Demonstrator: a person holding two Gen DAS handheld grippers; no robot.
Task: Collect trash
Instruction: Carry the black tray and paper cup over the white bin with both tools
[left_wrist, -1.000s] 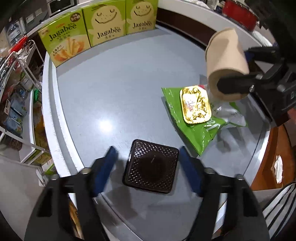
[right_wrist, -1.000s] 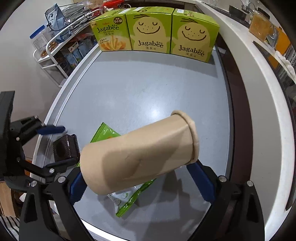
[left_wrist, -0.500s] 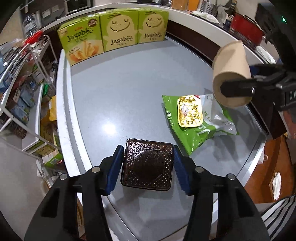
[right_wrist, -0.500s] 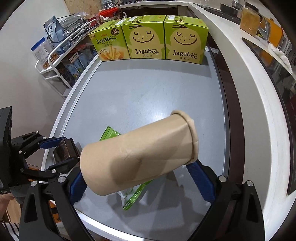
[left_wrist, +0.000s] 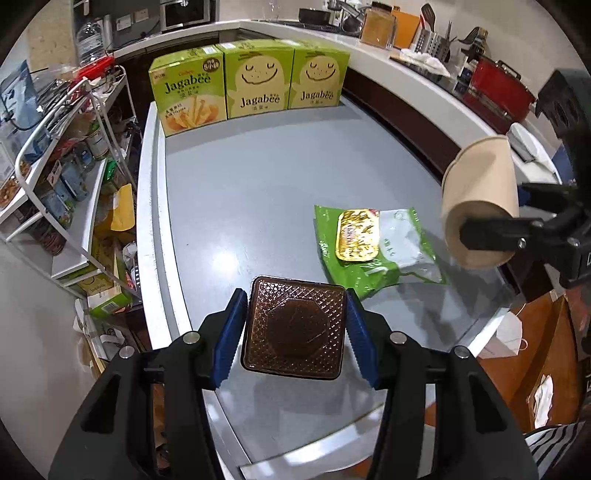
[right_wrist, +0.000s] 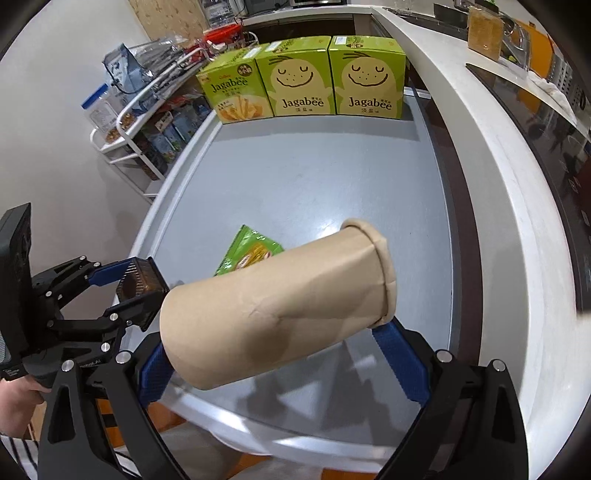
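My left gripper (left_wrist: 295, 332) is shut on a brown plastic tray (left_wrist: 295, 330) and holds it above the grey table's near edge; it also shows in the right wrist view (right_wrist: 142, 286). My right gripper (right_wrist: 273, 347) is shut on a tan paper cup (right_wrist: 277, 314), held sideways above the table; the cup shows at the right of the left wrist view (left_wrist: 480, 206). A green snack bag (left_wrist: 365, 254) lies on the table with a gold foil tray (left_wrist: 358, 240) on top of it.
Three green Jagabee boxes (left_wrist: 251, 81) stand along the far edge of the grey table (left_wrist: 251, 177). A wire rack of goods (left_wrist: 55, 166) stands to the left. A white counter (right_wrist: 498, 166) runs along the right.
My left gripper closed on the brown tray and lifted it off the table. My right gripper rose with the cup.
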